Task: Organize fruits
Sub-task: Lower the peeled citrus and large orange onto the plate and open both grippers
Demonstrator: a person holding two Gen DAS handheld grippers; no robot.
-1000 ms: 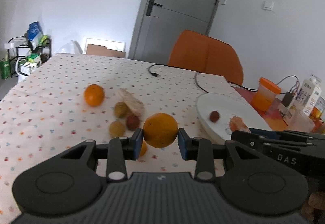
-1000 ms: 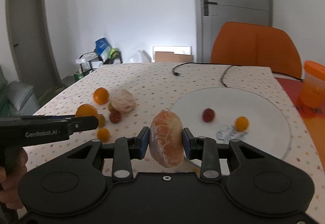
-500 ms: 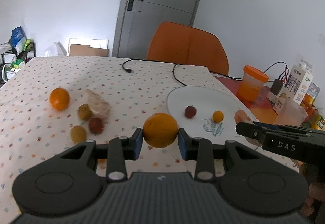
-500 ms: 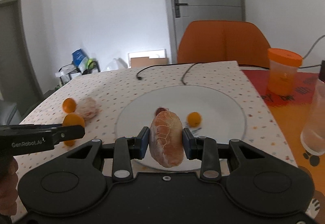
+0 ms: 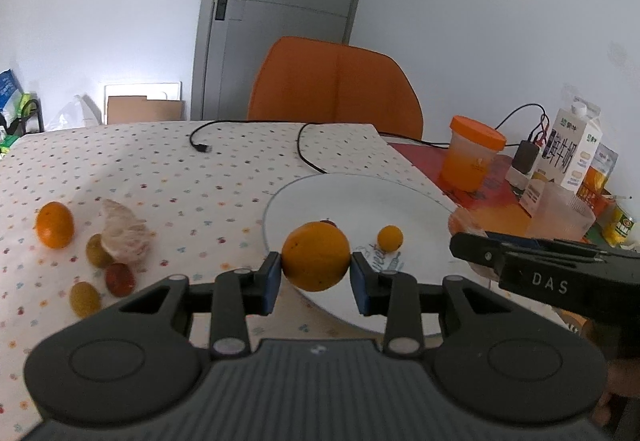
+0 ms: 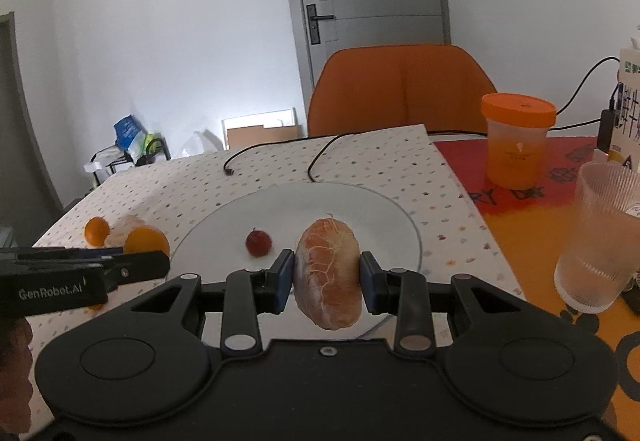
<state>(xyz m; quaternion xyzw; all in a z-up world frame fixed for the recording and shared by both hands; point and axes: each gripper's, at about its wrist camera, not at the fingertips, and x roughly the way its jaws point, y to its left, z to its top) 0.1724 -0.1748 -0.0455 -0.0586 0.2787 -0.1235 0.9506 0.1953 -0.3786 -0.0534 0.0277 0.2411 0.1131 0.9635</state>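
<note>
My left gripper (image 5: 316,275) is shut on a round orange (image 5: 316,256), held above the near left rim of the white plate (image 5: 340,197). On the plate lie a small kumquat (image 5: 390,238) and a red fruit, mostly hidden behind the orange. My right gripper (image 6: 327,283) is shut on a peeled citrus piece (image 6: 330,273) above the near part of the same plate (image 6: 360,209), with a small red fruit (image 6: 258,241) lying to its left. The left gripper also shows at the left edge of the right wrist view, with its orange (image 6: 146,239).
Left of the plate on the dotted tablecloth (image 5: 160,169) lie an orange (image 5: 54,225), a peeled citrus piece (image 5: 124,237), two yellow-green fruits (image 5: 85,298) and a red one (image 5: 119,279). A black cable (image 5: 256,133) runs behind. An orange-lidded jar (image 6: 517,139), a ribbed glass (image 6: 602,237) and a milk carton (image 5: 570,149) stand right.
Both grippers have swung right with their fruit, from over the tablecloth toward the plate. The plate now sits nearer the centre in both views and the loose fruits have slid left.
</note>
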